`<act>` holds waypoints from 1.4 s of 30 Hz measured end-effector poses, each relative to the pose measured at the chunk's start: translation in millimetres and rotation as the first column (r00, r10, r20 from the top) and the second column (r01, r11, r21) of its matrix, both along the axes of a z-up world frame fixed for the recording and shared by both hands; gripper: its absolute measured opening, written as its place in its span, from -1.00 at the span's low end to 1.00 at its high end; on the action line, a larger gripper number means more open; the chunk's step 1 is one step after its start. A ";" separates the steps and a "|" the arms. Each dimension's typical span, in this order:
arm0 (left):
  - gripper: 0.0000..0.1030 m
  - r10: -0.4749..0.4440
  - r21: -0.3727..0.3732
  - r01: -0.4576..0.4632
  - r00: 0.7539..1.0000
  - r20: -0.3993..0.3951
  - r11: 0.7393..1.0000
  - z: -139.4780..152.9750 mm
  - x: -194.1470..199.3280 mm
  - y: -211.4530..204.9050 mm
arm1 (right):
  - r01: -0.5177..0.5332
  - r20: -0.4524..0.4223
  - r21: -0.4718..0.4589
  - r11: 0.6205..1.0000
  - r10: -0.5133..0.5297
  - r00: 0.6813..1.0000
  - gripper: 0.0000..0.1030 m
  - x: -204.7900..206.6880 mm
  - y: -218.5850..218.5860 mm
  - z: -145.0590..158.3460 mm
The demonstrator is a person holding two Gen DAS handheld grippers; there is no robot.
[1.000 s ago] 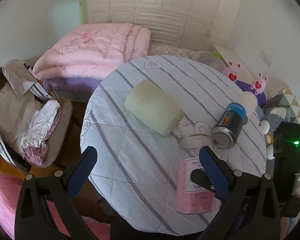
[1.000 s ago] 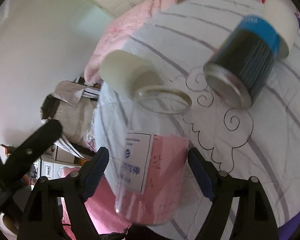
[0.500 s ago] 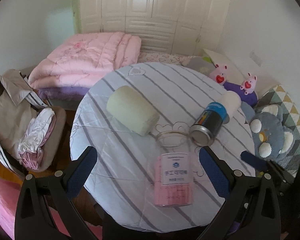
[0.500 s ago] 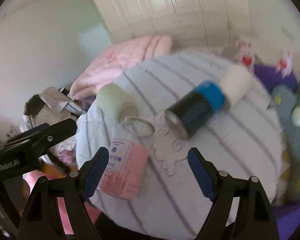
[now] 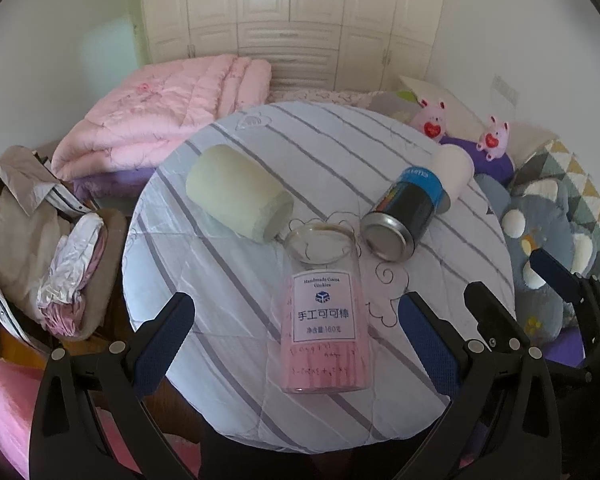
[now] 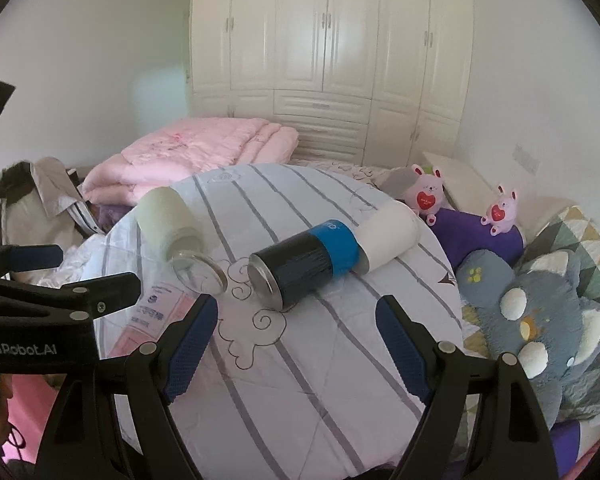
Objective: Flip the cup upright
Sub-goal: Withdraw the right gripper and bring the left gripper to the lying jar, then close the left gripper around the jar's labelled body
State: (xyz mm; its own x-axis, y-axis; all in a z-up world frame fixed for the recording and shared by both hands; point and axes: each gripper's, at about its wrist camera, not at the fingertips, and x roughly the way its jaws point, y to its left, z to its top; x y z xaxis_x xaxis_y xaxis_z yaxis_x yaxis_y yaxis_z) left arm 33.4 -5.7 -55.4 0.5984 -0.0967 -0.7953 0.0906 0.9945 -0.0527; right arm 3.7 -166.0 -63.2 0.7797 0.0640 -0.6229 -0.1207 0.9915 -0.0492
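Pulled back from the clear cup [image 5: 324, 312] since a second ago, the right hand-held gripper [image 6: 296, 344] is now held off the near right edge of the tabletop [image 5: 228, 280], jaws spread wide with nothing in between. Back then the cup was framed right between its fingers; now it's seen off to the left in the right wrist view, partly hidden behind the left tool.

The cup is left lying on its side near the near edge of the tabletop, open mouth turned toward the centre, pink lining and white label facing up. So not flipped yet.

The left hand-held gripper [image 5: 296, 340] is held above the near edge, also wide open and gripping nothing, and the cup is framed between its blue pads [image 5: 160, 344] without being touched.

Three more things are laid on their sides around the middle: a pale green cup [image 5: 240, 196] toward the left edge, its mouth just beside the clear cup's rim, a dark can [image 5: 404, 216] with a blue band, and a white cup [image 5: 454, 168] near the right edge, its mouth fitted over the can's blue end.
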 end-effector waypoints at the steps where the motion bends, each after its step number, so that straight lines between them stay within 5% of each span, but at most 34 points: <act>1: 1.00 0.000 0.002 0.000 1.000 -0.004 1.000 -1.0 0.5 -0.7 | -0.001 -0.004 0.007 1.000 0.001 1.000 0.60 0.0 -1.0 -0.8; 16: 1.00 -0.003 0.004 0.003 1.000 0.025 1.000 -13.2 16.6 -4.2 | 0.012 -0.023 0.018 1.000 -0.012 1.000 0.60 7.0 -9.6 -9.1; 26: 1.00 -0.027 0.029 0.030 0.995 -0.098 0.999 -33.6 40.3 -12.3 | 0.020 -0.078 0.026 0.999 -0.018 0.997 0.60 16.0 -15.3 -21.5; 38: 0.98 -0.048 0.033 0.061 0.955 -0.291 0.998 -73.9 79.3 -27.8 | 0.006 -0.150 0.017 1.000 -0.003 0.989 0.60 30.6 -17.9 -37.7; 42: 0.59 -0.046 0.032 0.059 0.947 -0.319 0.998 -81.0 82.6 -28.6 | 0.006 -0.167 0.019 1.000 -0.003 0.986 0.60 36.3 -20.9 -40.7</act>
State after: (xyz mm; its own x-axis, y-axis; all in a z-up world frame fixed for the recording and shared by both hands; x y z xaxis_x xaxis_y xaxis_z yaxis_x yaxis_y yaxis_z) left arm 116.0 -34.3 -136.4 0.3086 -0.0847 -0.9474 0.1276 0.9907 -0.0470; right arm 40.0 -186.9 -104.0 0.6653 0.0741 -0.7429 -0.1209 0.9926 -0.0092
